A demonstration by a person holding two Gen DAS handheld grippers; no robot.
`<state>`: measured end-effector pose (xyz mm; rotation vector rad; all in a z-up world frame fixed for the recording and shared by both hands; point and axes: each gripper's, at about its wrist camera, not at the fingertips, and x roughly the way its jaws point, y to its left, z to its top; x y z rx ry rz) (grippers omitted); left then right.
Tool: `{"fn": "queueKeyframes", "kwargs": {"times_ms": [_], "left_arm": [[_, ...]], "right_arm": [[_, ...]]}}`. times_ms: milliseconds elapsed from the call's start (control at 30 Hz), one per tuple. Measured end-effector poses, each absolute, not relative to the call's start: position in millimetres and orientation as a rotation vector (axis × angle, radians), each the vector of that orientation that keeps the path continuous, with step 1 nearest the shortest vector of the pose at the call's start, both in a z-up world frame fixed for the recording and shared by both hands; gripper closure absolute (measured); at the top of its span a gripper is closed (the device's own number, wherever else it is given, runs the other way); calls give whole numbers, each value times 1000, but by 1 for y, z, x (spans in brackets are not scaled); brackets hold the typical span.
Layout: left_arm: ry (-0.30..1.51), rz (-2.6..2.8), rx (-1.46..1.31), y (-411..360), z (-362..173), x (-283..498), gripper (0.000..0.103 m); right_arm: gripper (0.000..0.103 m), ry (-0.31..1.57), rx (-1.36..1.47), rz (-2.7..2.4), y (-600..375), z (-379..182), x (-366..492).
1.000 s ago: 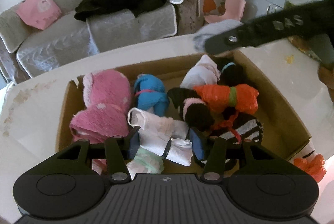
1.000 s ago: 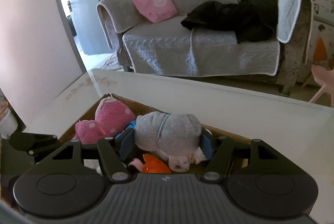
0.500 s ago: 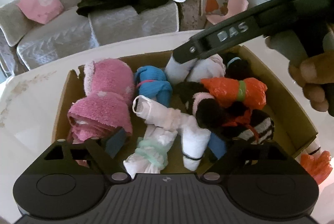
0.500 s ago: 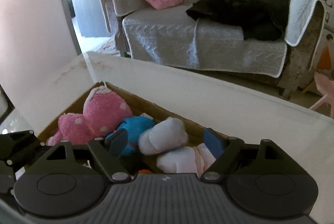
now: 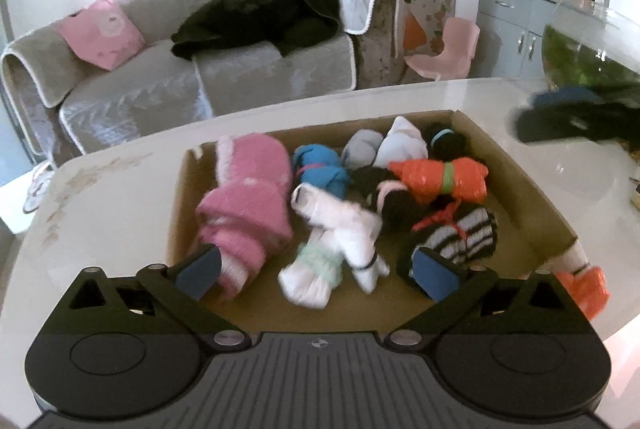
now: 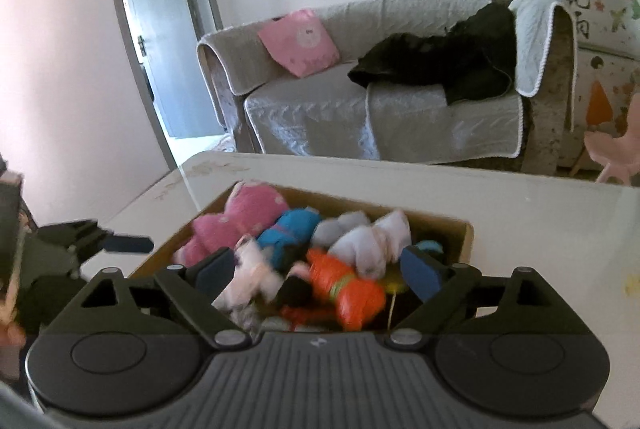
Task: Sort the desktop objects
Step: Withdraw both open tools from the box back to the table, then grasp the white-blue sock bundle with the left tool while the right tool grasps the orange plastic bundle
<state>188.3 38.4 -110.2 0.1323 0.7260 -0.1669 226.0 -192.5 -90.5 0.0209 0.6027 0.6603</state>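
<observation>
Since a second ago, the right gripper [image 6: 320,269] has let go of the grey sock bundle [image 5: 362,153], now at 12 o'clock in the cardboard box [image 5: 532,205]; both it and the left gripper [image 5: 316,269] stand wide and empty. An orange bundle [image 5: 586,289] outside at 4 o'clock is partly hidden, and motion blur smears the socks.

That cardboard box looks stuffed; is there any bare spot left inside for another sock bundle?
The cardboard box shows bare floor along its near edge, in front of the white bundle, and along the right wall beside the striped bundle. The middle and far end are crowded.
</observation>
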Motion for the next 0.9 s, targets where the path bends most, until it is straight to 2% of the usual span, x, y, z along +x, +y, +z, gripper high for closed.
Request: {"fn": "queueKeyframes", "kwargs": {"times_ms": [167, 500, 900], "left_arm": [[736, -152, 131, 49, -113, 157, 0], [748, -103, 79, 61, -130, 96, 0], [755, -81, 88, 49, -131, 99, 0]], "right_arm": [[8, 581, 28, 631, -210, -105, 176], [5, 595, 7, 543, -229, -142, 118], [5, 575, -31, 636, -214, -151, 144]]}}
